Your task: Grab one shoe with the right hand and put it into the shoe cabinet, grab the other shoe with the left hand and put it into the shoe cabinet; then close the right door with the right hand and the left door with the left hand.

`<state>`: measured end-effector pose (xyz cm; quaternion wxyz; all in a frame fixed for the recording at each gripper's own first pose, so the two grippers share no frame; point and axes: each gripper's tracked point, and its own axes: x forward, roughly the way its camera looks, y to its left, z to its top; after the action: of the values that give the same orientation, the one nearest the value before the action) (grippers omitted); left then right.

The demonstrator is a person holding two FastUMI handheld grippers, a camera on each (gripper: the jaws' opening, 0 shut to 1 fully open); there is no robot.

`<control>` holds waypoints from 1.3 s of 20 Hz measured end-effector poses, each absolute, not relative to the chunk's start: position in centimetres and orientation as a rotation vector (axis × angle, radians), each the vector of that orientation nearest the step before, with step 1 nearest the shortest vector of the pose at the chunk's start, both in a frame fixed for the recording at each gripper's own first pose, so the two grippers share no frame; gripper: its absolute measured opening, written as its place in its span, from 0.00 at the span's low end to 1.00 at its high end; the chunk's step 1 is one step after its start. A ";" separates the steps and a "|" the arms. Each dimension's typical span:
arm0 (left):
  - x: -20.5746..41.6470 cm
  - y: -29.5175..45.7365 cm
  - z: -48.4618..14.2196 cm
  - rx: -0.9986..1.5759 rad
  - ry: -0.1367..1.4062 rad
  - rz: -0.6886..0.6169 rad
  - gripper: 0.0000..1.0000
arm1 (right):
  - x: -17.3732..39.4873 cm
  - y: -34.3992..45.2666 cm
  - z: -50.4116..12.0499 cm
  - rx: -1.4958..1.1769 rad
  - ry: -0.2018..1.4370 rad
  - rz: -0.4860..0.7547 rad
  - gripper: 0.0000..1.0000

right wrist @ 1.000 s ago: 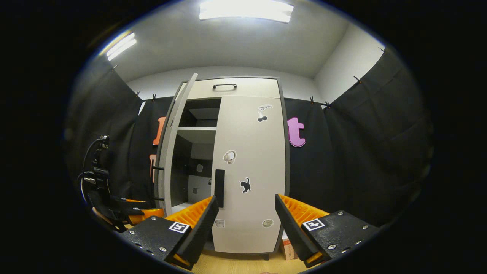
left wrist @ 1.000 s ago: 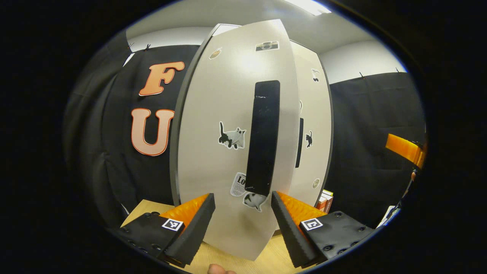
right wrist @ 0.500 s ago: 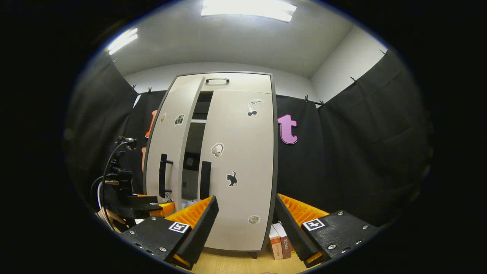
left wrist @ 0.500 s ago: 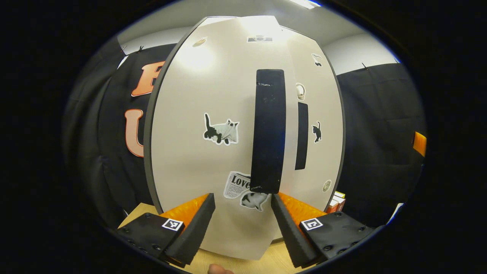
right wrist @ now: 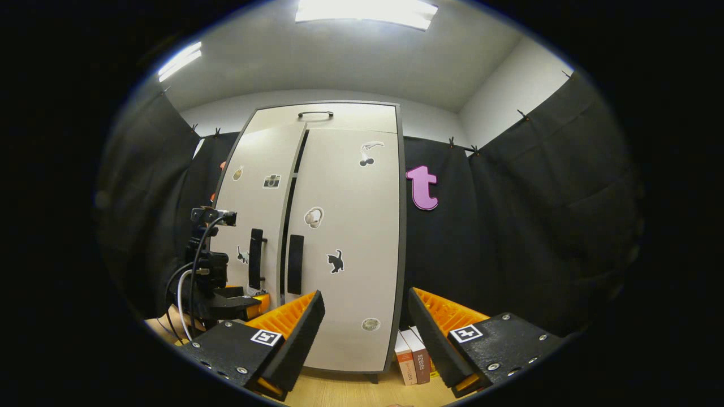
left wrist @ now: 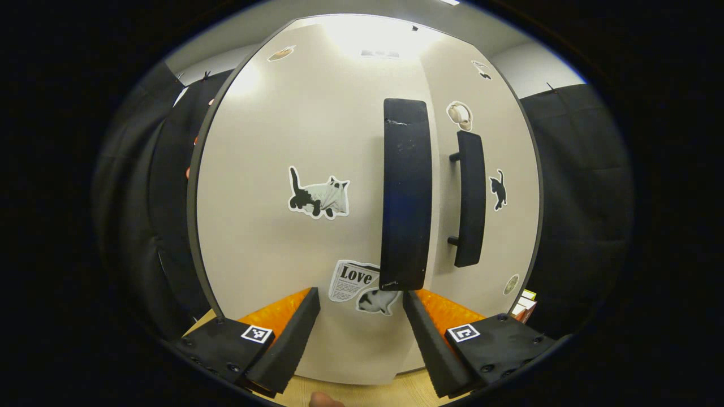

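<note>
You are holding the left gripper (left wrist: 361,316) right up against the left door (left wrist: 294,141) of the shoe cabinet (right wrist: 317,237), with its fingers spread wide and nothing between them. In the left gripper view the door's black handle (left wrist: 404,195) is standing upright just above the gap between the fingers, and a cat sticker (left wrist: 318,194) and a newspaper sticker (left wrist: 353,280) are sitting on the panel to its left. Just beyond the seam, the right door (left wrist: 498,237) is showing its own black handle (left wrist: 469,198) and a small black cat sticker (left wrist: 498,189).

You are keeping the right gripper (right wrist: 365,325) well back from the cabinet, its fingers also spread apart and gripping nothing. From the right gripper view the right door (right wrist: 350,249) is lying flush with the cabinet front, while the left door (right wrist: 257,215) is standing almost flush, with a thin dark slit running down between the two panels. The left gripper (right wrist: 226,297), with its cables, is sitting low beside the left door's handle (right wrist: 255,259).

The shoes are out of sight behind the doors, so I cannot tell where they are lying inside. A few books (right wrist: 413,356) are standing on the wooden floor (right wrist: 350,393) at the cabinet's lower right corner. A drawer with a small handle (right wrist: 315,114) is running across the cabinet's top.
</note>
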<state>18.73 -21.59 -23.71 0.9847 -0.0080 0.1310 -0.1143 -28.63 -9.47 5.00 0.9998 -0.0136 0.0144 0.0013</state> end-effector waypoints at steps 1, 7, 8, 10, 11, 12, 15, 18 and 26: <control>18.7 -21.7 -23.7 -0.016 0.260 -0.226 0.96 | -28.7 -9.8 5.1 -0.028 0.030 -0.005 0.92; 16.7 -20.1 -23.1 -0.017 0.284 -0.235 0.99 | -28.8 -12.2 5.4 -0.013 0.046 -0.054 0.97; 15.2 -19.3 -21.7 -0.017 0.263 -0.240 0.97 | -28.7 -12.4 5.5 -0.011 0.048 -0.060 0.92; 12.4 -16.6 -18.4 0.044 0.225 -0.207 0.96 | -28.5 -12.7 5.9 -0.008 0.052 -0.063 0.92; 11.0 -15.5 -16.7 0.059 0.210 -0.191 0.96 | -28.5 -12.4 6.2 -0.007 0.057 -0.058 0.92; 9.5 -14.2 -14.7 0.058 0.202 -0.179 0.97 | -28.4 -12.4 6.6 -0.005 0.059 -0.054 0.92; 5.1 -10.1 -8.0 -0.058 0.176 -0.172 0.97 | -28.7 -12.4 8.2 0.013 0.056 -0.060 0.92; 2.0 -3.3 -1.5 -0.073 0.101 -0.087 0.99 | -30.0 -12.3 10.0 0.028 0.047 -0.062 0.92; -7.6 4.4 0.7 -0.032 0.063 0.027 0.99 | -34.2 -9.3 13.7 0.035 -0.017 -0.009 0.92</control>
<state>-7.61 4.38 0.67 0.9993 -0.0162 0.0317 0.0134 -34.20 -9.31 13.68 0.9998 0.0175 -0.0085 -0.0046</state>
